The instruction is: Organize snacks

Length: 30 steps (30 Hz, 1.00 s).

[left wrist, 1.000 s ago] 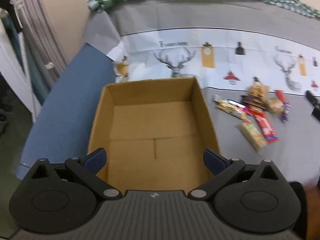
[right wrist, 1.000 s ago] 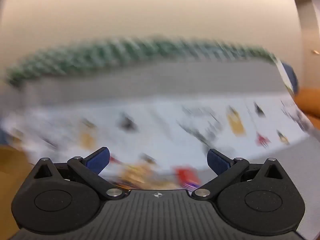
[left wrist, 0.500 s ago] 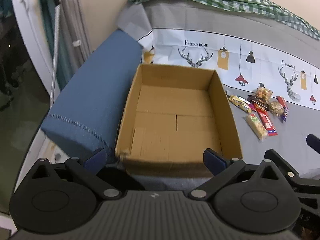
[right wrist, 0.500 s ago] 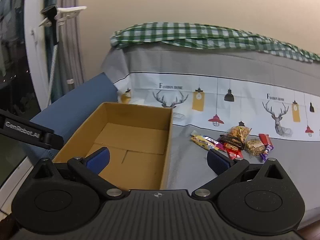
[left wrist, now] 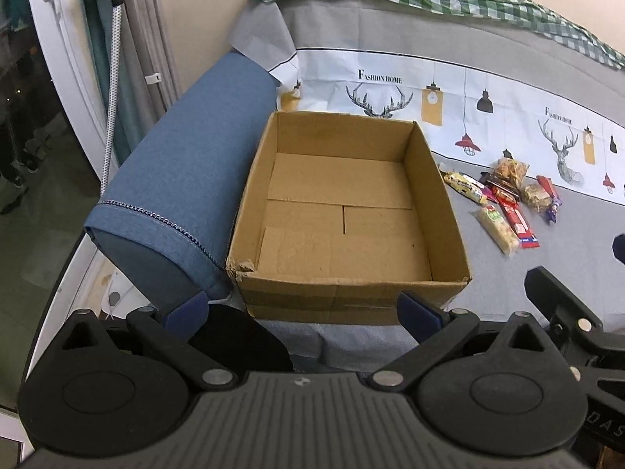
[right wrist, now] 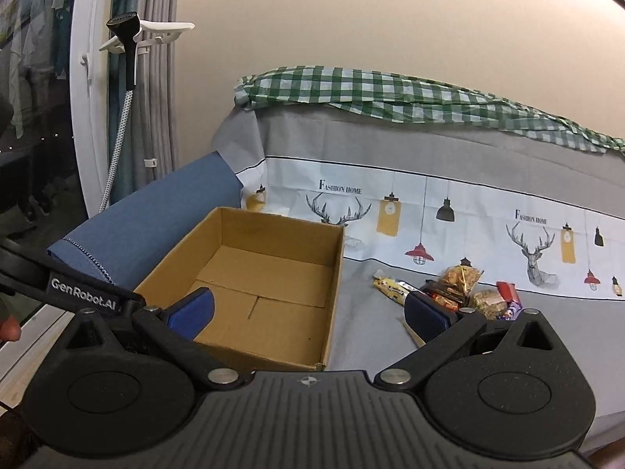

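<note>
Both grippers are hovering with fingers spread wide and gripping nothing, near an empty cardboard box [left wrist: 347,211].

The left gripper [left wrist: 300,314] is looking down into the box, showing its whole floor and a torn near corner; the right gripper [right wrist: 308,312] is sitting lower, taking in more wall and a garment steamer [right wrist: 125,51]. The snacks [left wrist: 504,203] are lying clustered on the grey cloth [left wrist: 566,250] right of the box, a blue cushion [left wrist: 175,195] is lying to its left, and a green checked cloth [right wrist: 390,95] is draping along the back.
</note>
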Each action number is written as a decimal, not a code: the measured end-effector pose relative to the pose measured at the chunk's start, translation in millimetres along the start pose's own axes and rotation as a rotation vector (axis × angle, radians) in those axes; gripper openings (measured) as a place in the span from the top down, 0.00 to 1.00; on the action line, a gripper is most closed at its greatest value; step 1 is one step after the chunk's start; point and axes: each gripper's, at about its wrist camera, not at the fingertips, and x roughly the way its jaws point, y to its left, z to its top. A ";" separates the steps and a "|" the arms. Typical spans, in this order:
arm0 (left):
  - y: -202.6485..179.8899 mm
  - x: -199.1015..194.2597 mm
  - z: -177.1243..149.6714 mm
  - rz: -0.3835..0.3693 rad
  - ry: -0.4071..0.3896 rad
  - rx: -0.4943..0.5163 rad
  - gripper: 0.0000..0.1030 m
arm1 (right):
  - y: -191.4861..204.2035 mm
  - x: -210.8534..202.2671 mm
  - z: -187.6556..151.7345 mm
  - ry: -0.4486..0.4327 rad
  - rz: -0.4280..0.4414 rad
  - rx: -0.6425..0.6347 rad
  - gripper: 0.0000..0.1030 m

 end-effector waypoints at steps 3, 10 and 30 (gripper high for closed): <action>-3.3 1.5 4.3 0.012 0.003 0.007 0.00 | 1.8 -2.2 1.3 -0.004 0.009 -0.012 0.00; -7.5 6.0 0.6 0.013 0.013 0.018 0.00 | -3.5 -3.1 -2.0 0.007 0.022 -0.009 0.00; -13.6 10.8 -2.1 0.024 0.020 0.023 0.00 | -8.3 4.9 -2.6 0.023 0.037 -0.011 0.00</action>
